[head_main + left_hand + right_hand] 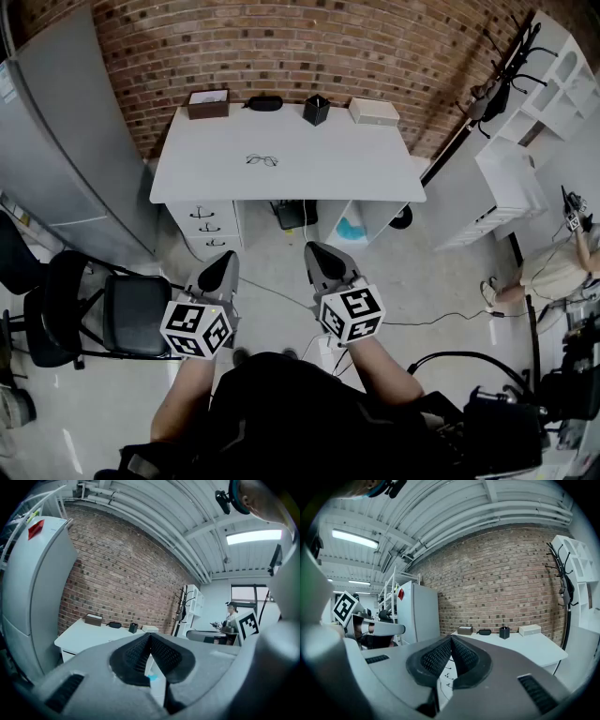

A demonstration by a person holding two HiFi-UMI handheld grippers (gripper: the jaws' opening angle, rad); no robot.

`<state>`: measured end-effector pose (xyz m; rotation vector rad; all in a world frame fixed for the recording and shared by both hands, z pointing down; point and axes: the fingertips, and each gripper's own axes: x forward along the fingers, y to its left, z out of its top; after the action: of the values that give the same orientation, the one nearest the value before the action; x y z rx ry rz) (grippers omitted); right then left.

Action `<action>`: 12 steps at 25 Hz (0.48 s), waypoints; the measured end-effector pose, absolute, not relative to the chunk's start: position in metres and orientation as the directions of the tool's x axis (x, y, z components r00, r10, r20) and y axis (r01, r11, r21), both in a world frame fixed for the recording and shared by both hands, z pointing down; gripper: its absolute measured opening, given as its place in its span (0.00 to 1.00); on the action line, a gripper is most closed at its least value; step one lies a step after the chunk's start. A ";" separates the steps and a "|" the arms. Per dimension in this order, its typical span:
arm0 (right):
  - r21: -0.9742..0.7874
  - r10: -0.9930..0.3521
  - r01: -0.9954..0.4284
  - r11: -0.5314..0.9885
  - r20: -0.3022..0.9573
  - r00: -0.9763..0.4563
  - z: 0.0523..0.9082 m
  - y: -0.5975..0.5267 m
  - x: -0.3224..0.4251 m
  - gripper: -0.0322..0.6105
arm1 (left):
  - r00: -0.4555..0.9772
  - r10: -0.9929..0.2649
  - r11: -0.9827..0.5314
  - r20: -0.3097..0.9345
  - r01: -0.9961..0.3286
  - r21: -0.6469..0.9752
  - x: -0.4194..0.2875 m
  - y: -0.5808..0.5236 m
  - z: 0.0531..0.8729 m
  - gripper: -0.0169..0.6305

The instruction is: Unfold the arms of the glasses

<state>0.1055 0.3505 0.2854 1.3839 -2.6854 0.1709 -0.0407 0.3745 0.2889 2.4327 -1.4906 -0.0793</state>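
Plainly, the task is not yet begun. The glasses (262, 160) are seen in the upper middle of the head view, lying alone on the white surface (375, 169), well apart from both claws. Whether their arms are folded cannot be told at this size. The left claw (228, 259) and the right claw (317, 251) are held near the frame's centre over the floor, each with its jaws pressed together and nothing between them. If the jaws are not parted before the approach, the light frame may be knocked or slid across the smooth surface. If one arm is pulled without the frame being pinned by the other claw, the whole pair may be dragged. If a thin arm is squeezed hard or swung against its hinge, it may be bent.
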 end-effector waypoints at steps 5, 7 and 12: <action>-0.034 -0.809 -0.819 0.573 0.139 -0.571 0.281 0.344 0.100 0.06 | 0.484 -0.871 -0.451 0.087 -0.857 0.251 -0.045 0.368 0.282 0.04; -0.037 -0.811 -0.822 0.569 0.140 -0.568 0.282 0.342 0.098 0.06 | 0.484 -0.871 -0.451 0.088 -0.857 0.250 -0.047 0.367 0.282 0.04; -0.098 -0.825 -0.836 0.539 0.140 -0.548 0.284 0.334 0.099 0.06 | 0.474 -0.875 -0.436 0.095 -0.858 0.271 -0.052 0.364 0.286 0.04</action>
<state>0.0994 0.3338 0.2839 1.4529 -2.6879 0.2360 -0.0520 0.3639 0.2863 2.4439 -1.4769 -0.0851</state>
